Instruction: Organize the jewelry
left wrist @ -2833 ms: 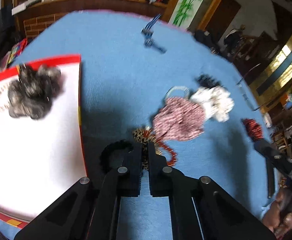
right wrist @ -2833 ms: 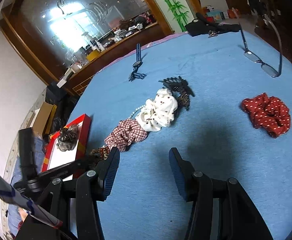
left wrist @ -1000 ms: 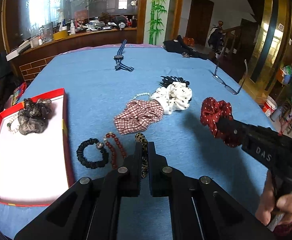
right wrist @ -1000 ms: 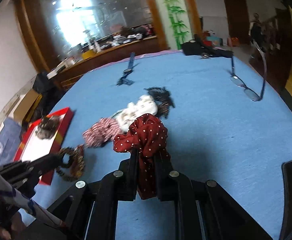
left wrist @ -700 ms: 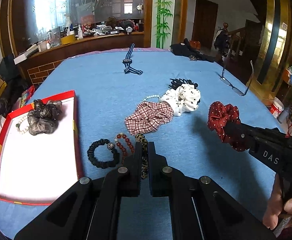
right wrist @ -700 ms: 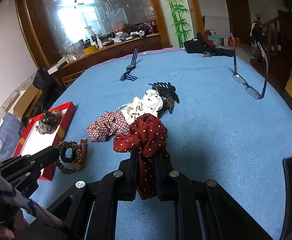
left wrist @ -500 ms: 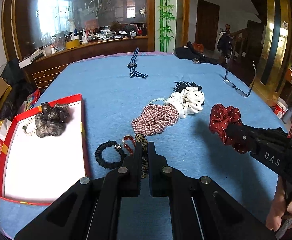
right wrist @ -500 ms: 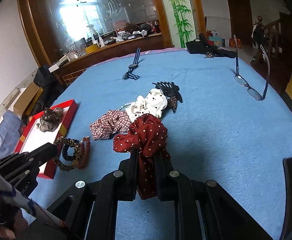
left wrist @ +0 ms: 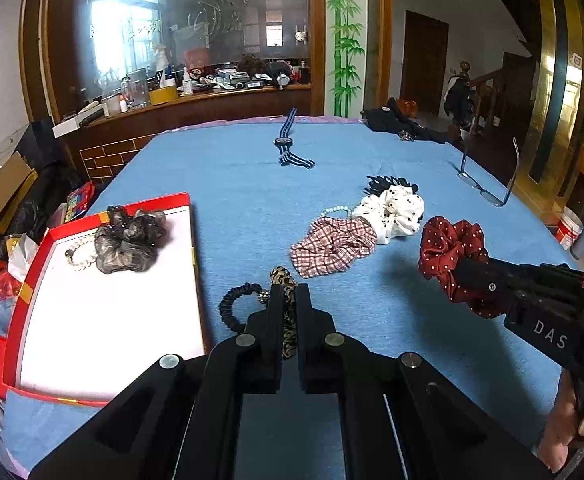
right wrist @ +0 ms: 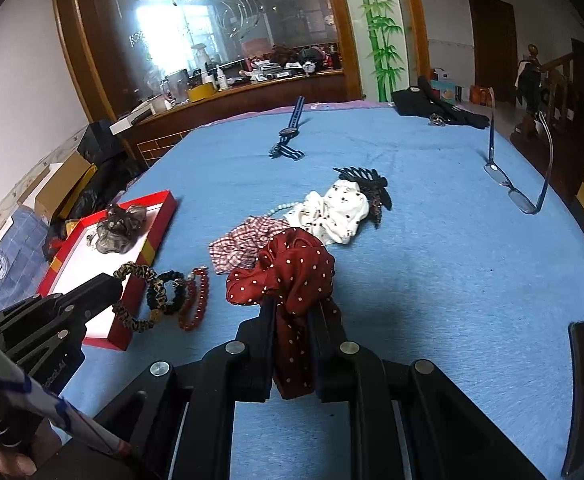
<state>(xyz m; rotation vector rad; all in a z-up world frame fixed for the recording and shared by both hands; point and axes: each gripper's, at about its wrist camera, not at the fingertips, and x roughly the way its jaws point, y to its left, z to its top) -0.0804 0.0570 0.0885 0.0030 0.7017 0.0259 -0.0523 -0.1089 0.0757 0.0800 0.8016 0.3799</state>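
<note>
My left gripper (left wrist: 288, 294) is shut on a leopard-print hair tie (left wrist: 286, 284) and holds it above the blue table, just right of the red tray (left wrist: 24, 300); the tie also shows in the right wrist view (right wrist: 140, 296). My right gripper (right wrist: 292, 308) is shut on a red polka-dot scrunchie (right wrist: 288, 272), held above the table; it also shows in the left wrist view (left wrist: 450, 252). The tray holds a grey scrunchie (left wrist: 128, 240) and a pearl bracelet (left wrist: 77, 256). A black hair tie (right wrist: 172, 292) and a red bead bracelet (right wrist: 194, 300) lie beside the tray.
A plaid scrunchie (left wrist: 332, 246), a white dotted scrunchie (left wrist: 396, 212), a pearl strand (left wrist: 334, 212) and a black claw clip (right wrist: 366, 180) lie mid-table. A striped watch (left wrist: 288, 148), glasses (left wrist: 488, 184) and a black bag (left wrist: 404, 122) lie farther back.
Both grippers have risen and drawn back a little with their items. The leopard tie has lifted off the table and moved toward the tray.
</note>
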